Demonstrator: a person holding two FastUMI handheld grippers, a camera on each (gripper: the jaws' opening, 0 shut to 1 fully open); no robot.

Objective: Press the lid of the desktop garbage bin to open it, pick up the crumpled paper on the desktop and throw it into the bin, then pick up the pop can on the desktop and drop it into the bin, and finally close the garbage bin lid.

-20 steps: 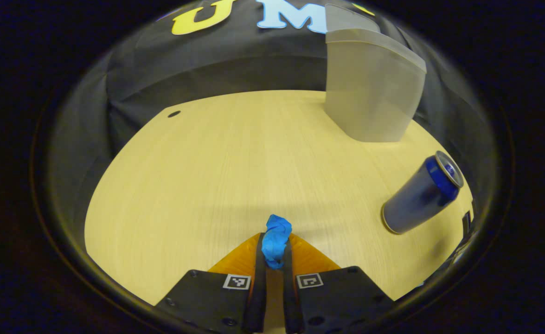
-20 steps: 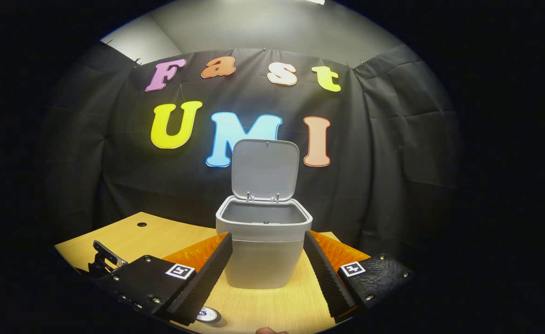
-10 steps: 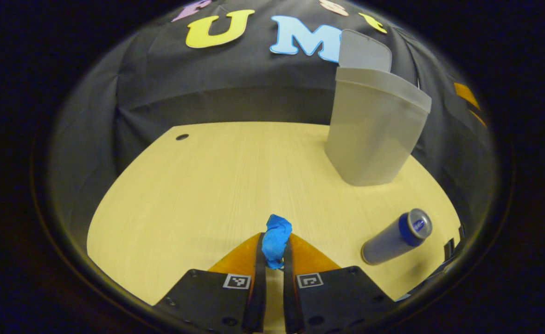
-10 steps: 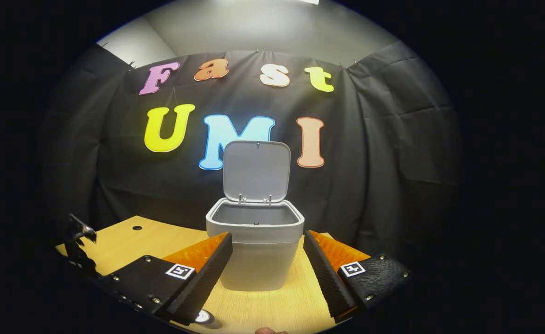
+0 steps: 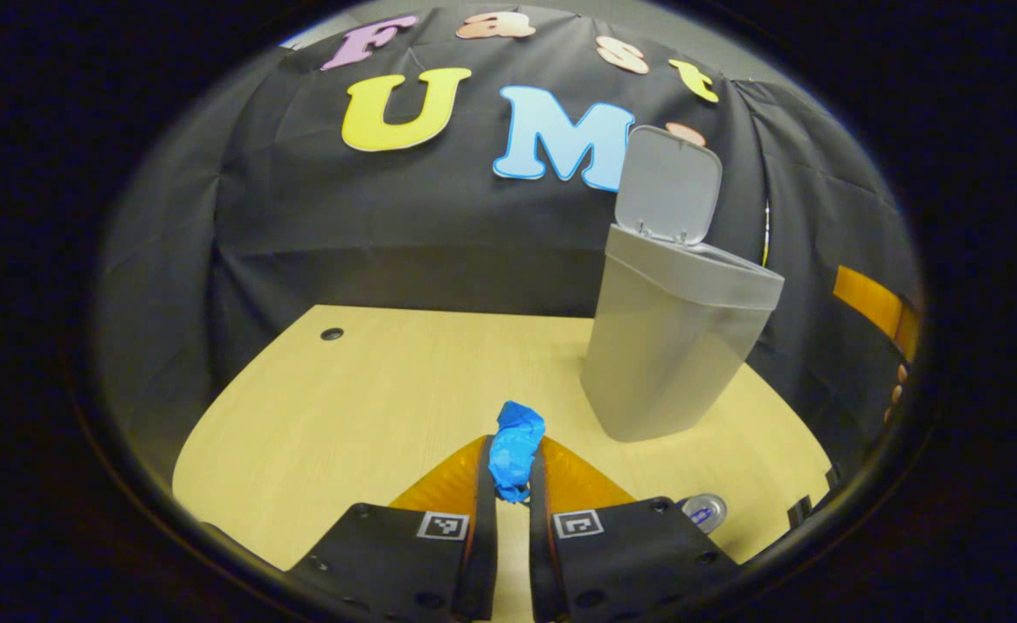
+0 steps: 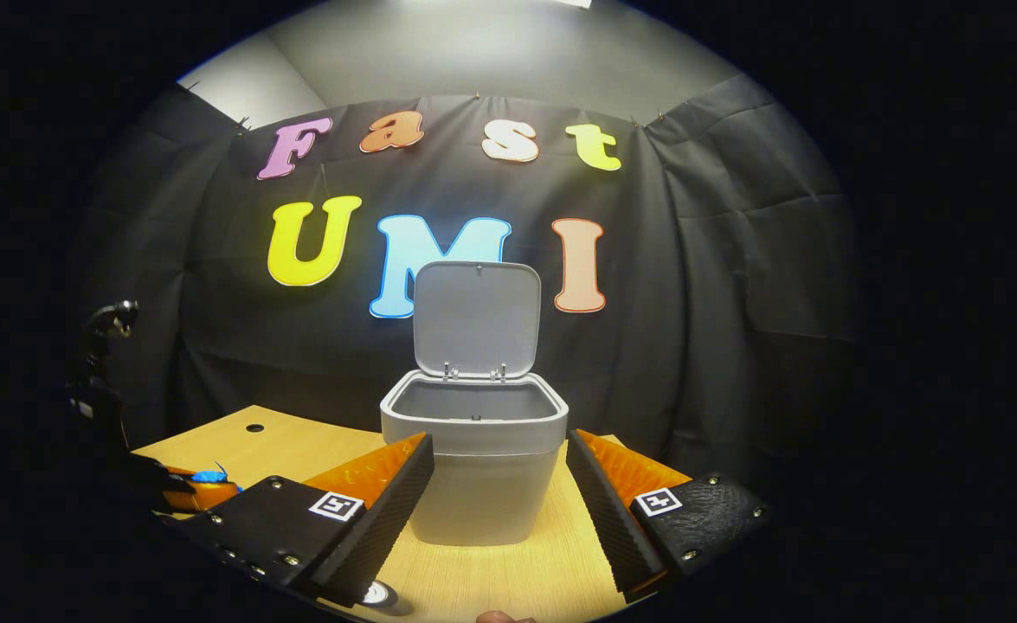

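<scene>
My left gripper [image 5: 512, 463] is shut on the blue crumpled paper [image 5: 515, 448], held above the wooden desktop [image 5: 387, 398]. The grey garbage bin [image 5: 672, 346] stands ahead to the right, its lid [image 5: 668, 183] propped upright. The pop can's top [image 5: 704, 510] peeks out at the lower right beside my left gripper. In the right gripper view, my right gripper [image 6: 499, 484] is open, its fingers either side of the bin [image 6: 478, 467] but short of it. The lid [image 6: 476, 318] stands open there, and the can's top [image 6: 376, 593] lies low at the bottom. The left gripper [image 6: 196, 489] with the blue paper [image 6: 208, 476] appears at the far left.
A small dark hole [image 5: 331, 333] marks the desktop's far left corner. The black cloth wall [image 5: 404, 234] hangs right behind the desk. The desk's right edge runs close past the bin.
My left gripper has risen and tipped up with the paper, so the bin's open top and lid now show and the can has slid to the bottom edge. The right gripper has barely moved.
</scene>
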